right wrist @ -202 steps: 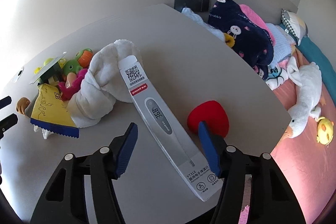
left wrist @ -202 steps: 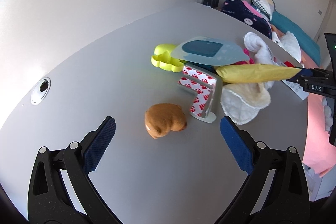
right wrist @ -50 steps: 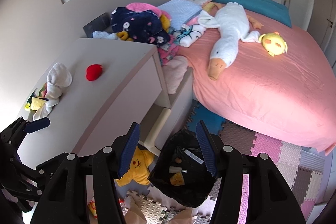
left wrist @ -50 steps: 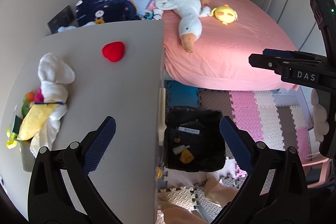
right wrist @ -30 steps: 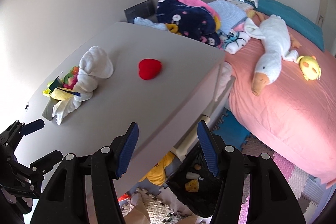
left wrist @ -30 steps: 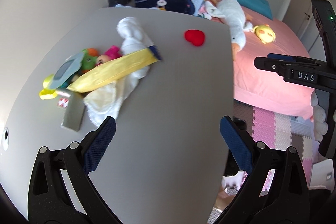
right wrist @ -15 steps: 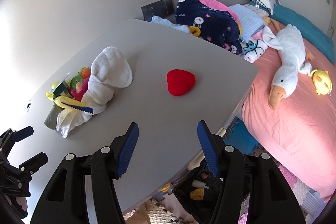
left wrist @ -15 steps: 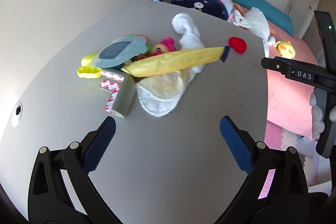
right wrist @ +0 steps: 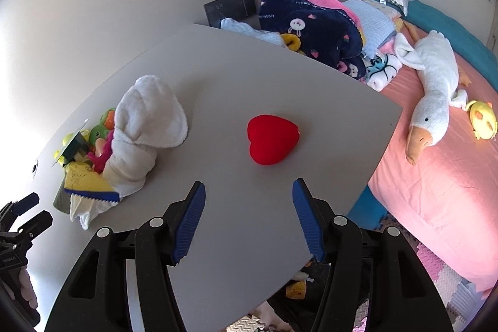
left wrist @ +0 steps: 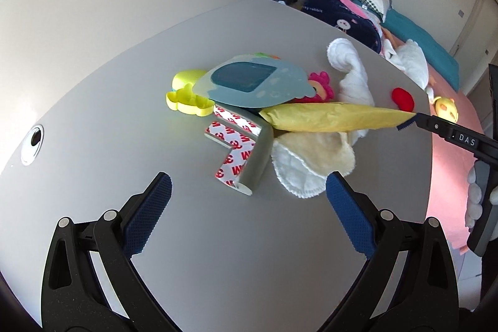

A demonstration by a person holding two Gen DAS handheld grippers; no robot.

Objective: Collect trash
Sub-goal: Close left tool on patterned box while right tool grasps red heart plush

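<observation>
A pile of clutter lies on the grey table (left wrist: 130,89). In it are a grey corner guard with red-printed tape backing (left wrist: 246,151), a yellow snack bag (left wrist: 330,117), a blue blister card (left wrist: 249,81) and a white cloth (left wrist: 311,161). My left gripper (left wrist: 246,217) is open and empty, just short of the corner guard. My right gripper (right wrist: 249,220) is open and empty, near a red heart cushion (right wrist: 272,139). The yellow bag (right wrist: 87,182) and a rolled white towel (right wrist: 146,126) show at its left.
Yellow-green plastic toys (left wrist: 186,98) and a pink toy (left wrist: 320,86) lie in the pile. A bed with a pink sheet (right wrist: 435,176), a plush goose (right wrist: 432,101) and folded blankets (right wrist: 317,24) stands beyond the table's right edge. A black trash bag (right wrist: 311,279) sits on the floor below.
Both grippers have swung from the floor trash bag back over the table. The left has closed in on the pile. The brown item and the thermometer box seen earlier are gone from the table.
</observation>
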